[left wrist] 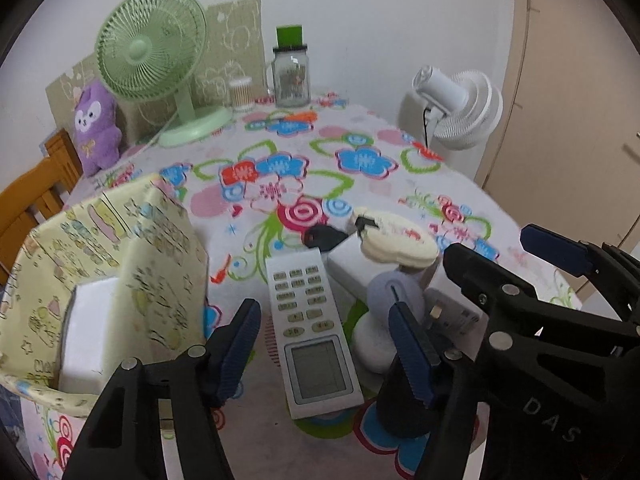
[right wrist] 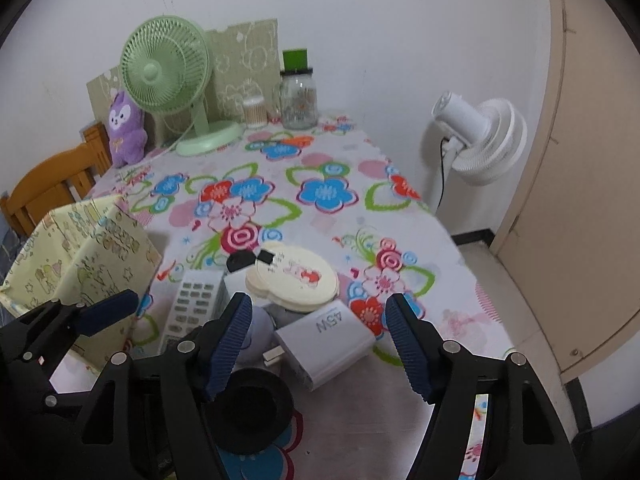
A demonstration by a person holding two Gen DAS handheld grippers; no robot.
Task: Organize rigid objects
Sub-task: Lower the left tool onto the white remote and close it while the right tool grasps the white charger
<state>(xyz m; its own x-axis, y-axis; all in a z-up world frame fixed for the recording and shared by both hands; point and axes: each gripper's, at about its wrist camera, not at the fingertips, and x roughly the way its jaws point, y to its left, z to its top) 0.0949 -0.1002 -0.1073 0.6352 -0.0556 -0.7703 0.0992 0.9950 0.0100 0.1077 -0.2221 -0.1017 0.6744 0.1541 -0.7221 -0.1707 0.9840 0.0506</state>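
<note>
Remote (left wrist: 314, 332) is lying between the jaws of my left gripper (left wrist: 324, 346), screen end nearest me, and I am seeing a gap on both sides of it, so the pads are standing partly apart with nothing pinched yet. I am lining that gripper along the remote's length, probably because its narrow sides give the flattest hold. Just to the left, the bin (left wrist: 100, 280) is waiting with its mouth open and a white box already inside, which I take as the place for these items.

My right gripper (right wrist: 320, 344) is hanging over the charger (right wrist: 332, 340), its jaws also half spread and clear of the block on each side. The charger is lying flat on the cloth (right wrist: 320, 168) beside a cream lid (right wrist: 296, 276) and a black cap (right wrist: 252, 408), all crowded together. I am judging the crowding as the risk: one finger (right wrist: 230, 344) is coming down close to the cap.
</note>
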